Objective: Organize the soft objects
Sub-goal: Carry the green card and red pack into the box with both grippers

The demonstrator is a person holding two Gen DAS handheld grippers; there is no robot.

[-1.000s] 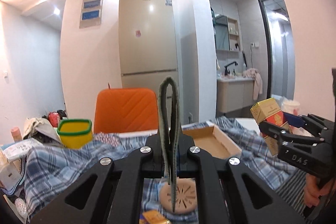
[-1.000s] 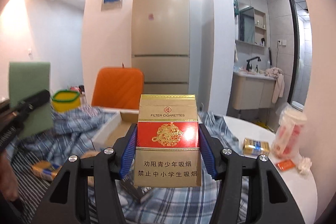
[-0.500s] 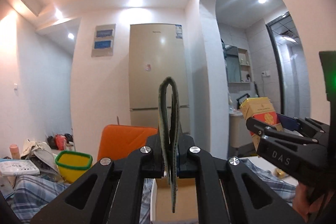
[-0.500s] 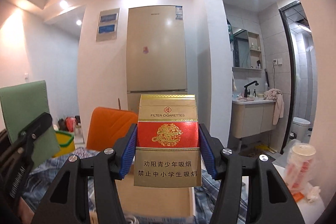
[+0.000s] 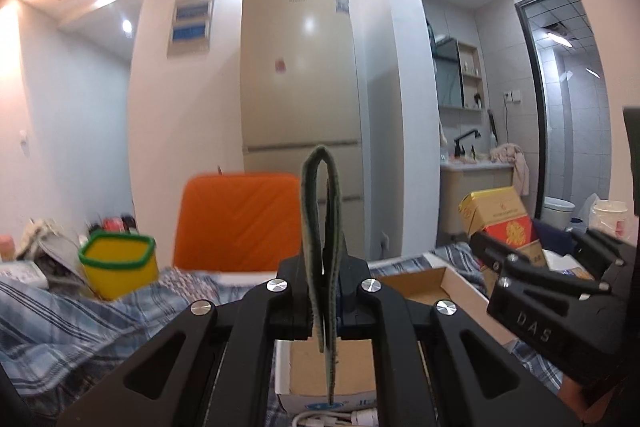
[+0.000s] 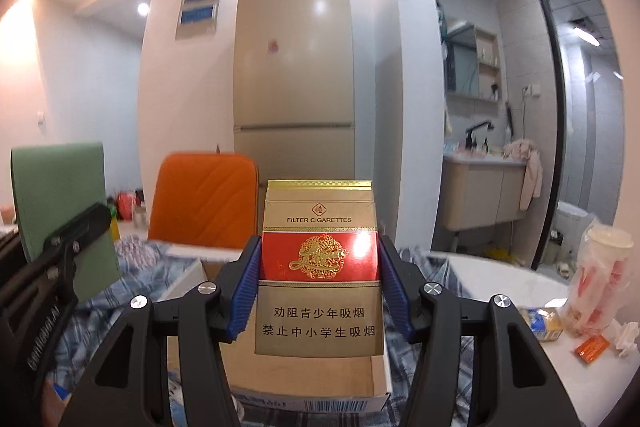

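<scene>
The left tongs [image 5: 324, 301] are clamped on a folded green pad [image 5: 322, 227], seen edge-on in the left view; the right view shows its flat face [image 6: 60, 187]. The right tongs [image 6: 318, 291] grip a cigarette pack [image 6: 318, 263], its front legible only there. Both hang above an open box [image 5: 416, 281] on the tabletop's plaid cloth [image 5: 60, 323].

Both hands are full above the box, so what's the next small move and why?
Probably lower the left hand-held gripper so the folded green pad goes into the open cardboard box just below. The pad is pinched and hanging free above the box; the right hand-held gripper holds a cigarette pack, hardly a soft object.
</scene>
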